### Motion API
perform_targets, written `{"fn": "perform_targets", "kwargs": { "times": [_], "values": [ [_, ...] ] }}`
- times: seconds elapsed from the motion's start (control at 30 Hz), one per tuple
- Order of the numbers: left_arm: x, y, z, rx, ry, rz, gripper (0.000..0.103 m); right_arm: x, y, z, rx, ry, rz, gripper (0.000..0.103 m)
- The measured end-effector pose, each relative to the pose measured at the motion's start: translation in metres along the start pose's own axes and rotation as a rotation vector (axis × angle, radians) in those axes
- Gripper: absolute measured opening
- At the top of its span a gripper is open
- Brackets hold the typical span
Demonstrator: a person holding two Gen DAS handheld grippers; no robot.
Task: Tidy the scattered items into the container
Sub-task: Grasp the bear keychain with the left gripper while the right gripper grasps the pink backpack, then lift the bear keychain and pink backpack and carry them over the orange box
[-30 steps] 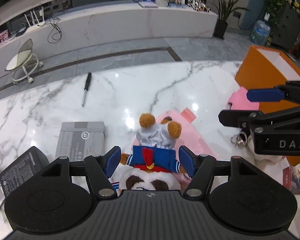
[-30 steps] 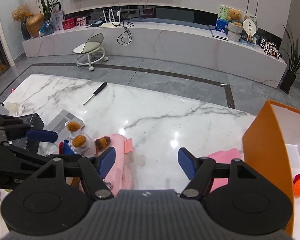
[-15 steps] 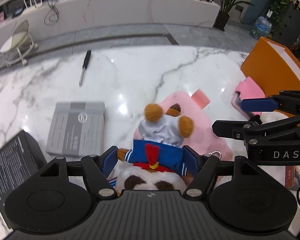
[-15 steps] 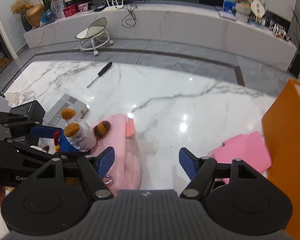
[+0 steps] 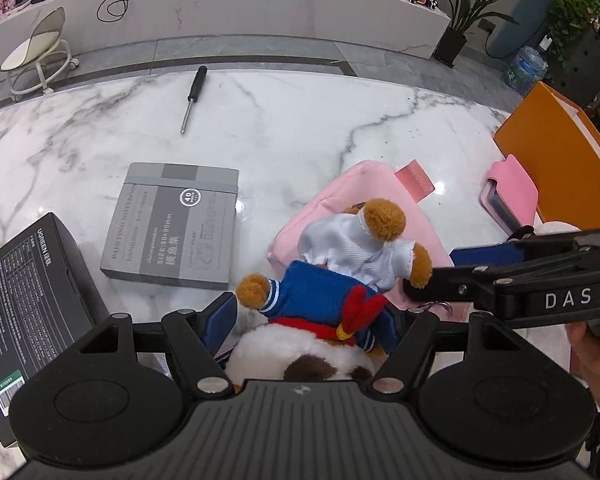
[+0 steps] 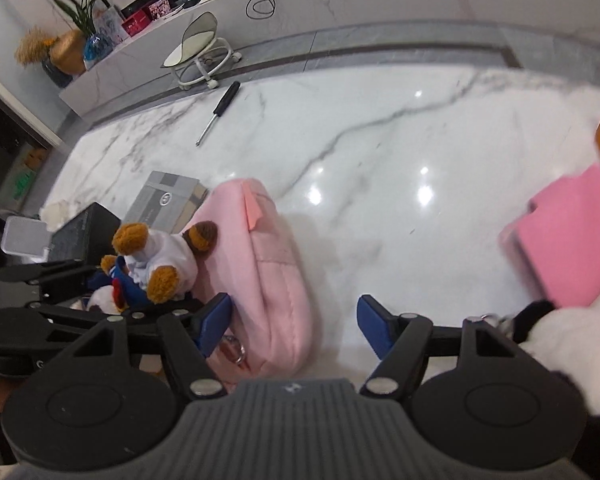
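Marble table (image 5: 300, 128) holds grey notebook (image 5: 172, 224) reading "PAINTING NOTEBOOK", "40".

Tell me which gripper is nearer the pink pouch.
Right. The right gripper hangs open directly over the near end of the pink pouch, one jaw against its side. The left gripper, shut on the plush bear, sits beside the pouch.
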State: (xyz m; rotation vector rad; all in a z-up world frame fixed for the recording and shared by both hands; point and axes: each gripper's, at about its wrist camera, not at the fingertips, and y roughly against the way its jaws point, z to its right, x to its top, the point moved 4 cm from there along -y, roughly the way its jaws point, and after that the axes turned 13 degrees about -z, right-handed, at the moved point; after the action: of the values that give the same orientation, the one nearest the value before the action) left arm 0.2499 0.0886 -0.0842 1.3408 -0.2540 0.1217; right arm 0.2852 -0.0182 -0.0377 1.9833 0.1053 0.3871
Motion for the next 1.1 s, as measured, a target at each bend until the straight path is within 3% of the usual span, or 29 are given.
{"fn": "perform_targets", "kwargs": {
  "times": [0.07, 0.13, 0.2, 0.33, 0.47, 0.7, 1.1],
  "values": [
    [0.0, 0.0, -0.002, -0.003, 0.005, 0.0, 0.082, -0.001, -0.004, 0.002, 0.052, -0.022, -0.005, 0.071],
    [-0.001, 0.0, -0.003, -0.004, 0.008, 0.001, 0.082, -0.001, -0.006, 0.0, 0.078, -0.024, -0.011, 0.064],
    [-0.001, 0.001, -0.001, 0.002, -0.001, 0.003, 0.081, -0.002, -0.007, -0.004, 0.111, -0.031, -0.016, 0.05],
    [-0.001, 0.003, 0.003, 0.014, -0.018, 0.007, 0.08, -0.003, -0.006, -0.009, 0.101, -0.022, -0.01, 0.048],
    [-0.001, 0.005, 0.007, 0.026, -0.036, 0.012, 0.067, -0.003, -0.004, -0.011, 0.082, -0.007, -0.005, 0.044],
    [-0.002, 0.009, 0.016, 0.06, -0.086, 0.015, 0.058, -0.004, 0.004, -0.018, 0.048, 0.034, 0.01, 0.036],
    [-0.001, 0.027, 0.022, 0.099, -0.118, 0.057, 0.053, -0.005, 0.016, -0.017, 0.037, 0.046, 0.032, 0.031]
  ]
}}
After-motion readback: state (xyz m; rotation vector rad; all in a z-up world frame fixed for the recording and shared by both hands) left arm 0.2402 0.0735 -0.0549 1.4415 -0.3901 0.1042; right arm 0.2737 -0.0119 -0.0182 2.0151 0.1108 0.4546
